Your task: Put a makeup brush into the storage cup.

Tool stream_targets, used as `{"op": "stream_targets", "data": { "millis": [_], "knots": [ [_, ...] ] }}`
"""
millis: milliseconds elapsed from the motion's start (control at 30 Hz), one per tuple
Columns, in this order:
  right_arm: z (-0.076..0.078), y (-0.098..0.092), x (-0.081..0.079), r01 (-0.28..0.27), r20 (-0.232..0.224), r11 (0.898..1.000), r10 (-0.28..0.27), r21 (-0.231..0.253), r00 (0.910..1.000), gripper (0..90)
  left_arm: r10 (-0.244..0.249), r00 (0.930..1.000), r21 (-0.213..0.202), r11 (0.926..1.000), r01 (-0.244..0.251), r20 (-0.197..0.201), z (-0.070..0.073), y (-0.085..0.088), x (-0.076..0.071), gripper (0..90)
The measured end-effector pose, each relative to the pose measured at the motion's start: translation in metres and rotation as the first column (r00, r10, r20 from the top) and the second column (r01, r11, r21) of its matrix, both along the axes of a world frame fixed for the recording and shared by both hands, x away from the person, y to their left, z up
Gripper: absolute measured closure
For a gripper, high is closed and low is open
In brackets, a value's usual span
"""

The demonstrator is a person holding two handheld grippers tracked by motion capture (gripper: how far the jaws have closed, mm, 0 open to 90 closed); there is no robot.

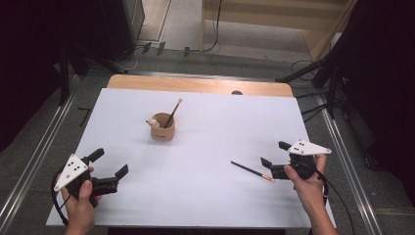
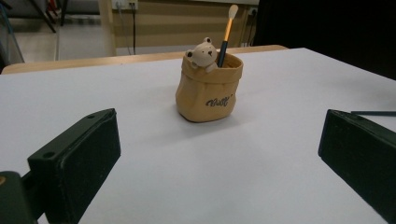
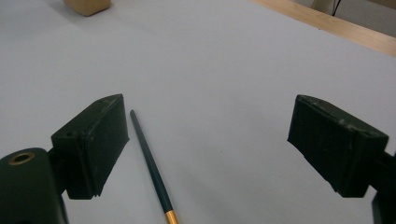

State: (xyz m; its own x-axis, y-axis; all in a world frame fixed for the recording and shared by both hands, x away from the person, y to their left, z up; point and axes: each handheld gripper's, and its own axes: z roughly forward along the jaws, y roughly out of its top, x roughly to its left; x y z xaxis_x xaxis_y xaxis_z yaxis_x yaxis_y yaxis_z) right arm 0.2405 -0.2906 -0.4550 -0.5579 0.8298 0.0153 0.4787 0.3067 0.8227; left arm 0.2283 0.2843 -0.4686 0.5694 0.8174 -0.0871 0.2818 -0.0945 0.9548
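A tan bag-shaped holder (image 1: 163,130) with a small bear figure (image 1: 153,122) on its rim stands upright on the white table (image 1: 205,191), a little left of the middle. One brush (image 1: 172,113) stands in it, leaning to the right with its pale tip up; the left gripper view shows the same brush behind the bear's head. A second brush (image 1: 252,171), dark-handled with a gold ferrule, lies flat on the table, well apart from the holder. The right gripper (image 1: 273,157) is released, its jaws wide, with that brush lying on the table just beside one jaw and unheld. The left gripper (image 1: 108,163), also spread wide and holding nothing, points toward the holder from the near left.
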Motion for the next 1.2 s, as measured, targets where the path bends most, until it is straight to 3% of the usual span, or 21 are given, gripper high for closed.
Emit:
{"op": "stream_targets", "data": {
  "millis": [300, 667, 767, 933, 1200],
  "knots": [
    [0.004, 0.011, 0.013, -0.04, -0.047, 0.998, 0.038, -0.051, 0.9982, 14.4, 0.004, 0.9999, 0.012, 0.9999, -0.004, 0.009, -0.001, 0.003, -0.003, 0.0],
    [0.003, 0.017, 0.023, -0.099, -0.14, 0.986, 0.08, -0.136, 0.987, 14.7, 0.011, 0.9999, 0.022, 0.9997, -0.011, 0.006, -0.002, 0.006, -0.002, 0.0],
    [0.004, 0.019, 0.026, -0.115, -0.186, 0.981, 0.085, -0.158, 0.9788, 14.9, 0.011, 0.9999, 0.026, 0.9996, -0.011, 0.001, -0.002, 0.006, -0.002, 0.0],
    [0.002, 0.024, 0.03, -0.168, -0.257, 0.962, 0.111, -0.213, 0.9602, 15.0, 0.009, 0.9999, 0.025, 0.9996, -0.009, 0.005, -0.003, 0.005, -0.001, 0.0],
    [-0.004, 0.031, 0.035, -0.214, -0.318, 0.944, 0.129, -0.25, 0.9393, 15.2, 0.005, 1.0, 0.036, 0.9993, -0.005, 0.002, -0.004, 0.003, -0.001, 0.0]
  ]
}}
